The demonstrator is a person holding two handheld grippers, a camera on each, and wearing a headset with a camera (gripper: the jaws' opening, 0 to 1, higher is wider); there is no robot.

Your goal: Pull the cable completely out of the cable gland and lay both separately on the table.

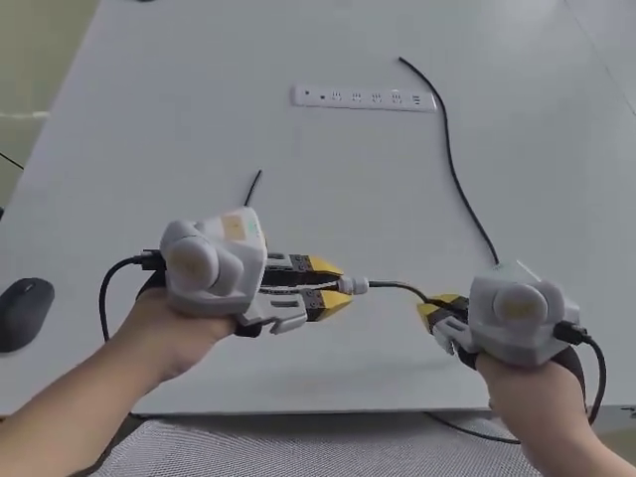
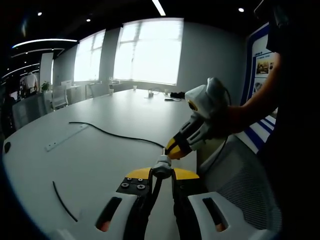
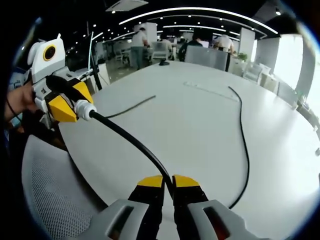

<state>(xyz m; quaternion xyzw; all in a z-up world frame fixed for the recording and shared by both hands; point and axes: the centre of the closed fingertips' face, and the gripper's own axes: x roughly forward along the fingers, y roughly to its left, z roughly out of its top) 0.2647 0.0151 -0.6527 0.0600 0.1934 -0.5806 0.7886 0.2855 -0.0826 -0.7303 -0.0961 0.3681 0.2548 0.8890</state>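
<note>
A small white cable gland (image 1: 356,286) is held just above the table's near edge, with my left gripper (image 1: 343,288) shut on it. A black cable (image 1: 397,288) runs out of the gland to my right gripper (image 1: 427,310), which is shut on it a short way off. In the left gripper view the gland (image 2: 162,166) sits between the yellow jaw tips of that gripper (image 2: 161,174), and the right gripper (image 2: 172,149) is close beyond. In the right gripper view the cable (image 3: 130,140) leads from my right gripper (image 3: 168,181) up to the gland (image 3: 85,110).
A white power strip (image 1: 365,97) lies at the back of the grey table (image 1: 179,119), and a long black lead (image 1: 457,169) trails from it toward the right. A short black cable piece (image 1: 253,186) lies mid-table. A dark mouse (image 1: 22,310) sits at the left edge. A mesh chair (image 1: 298,447) is below.
</note>
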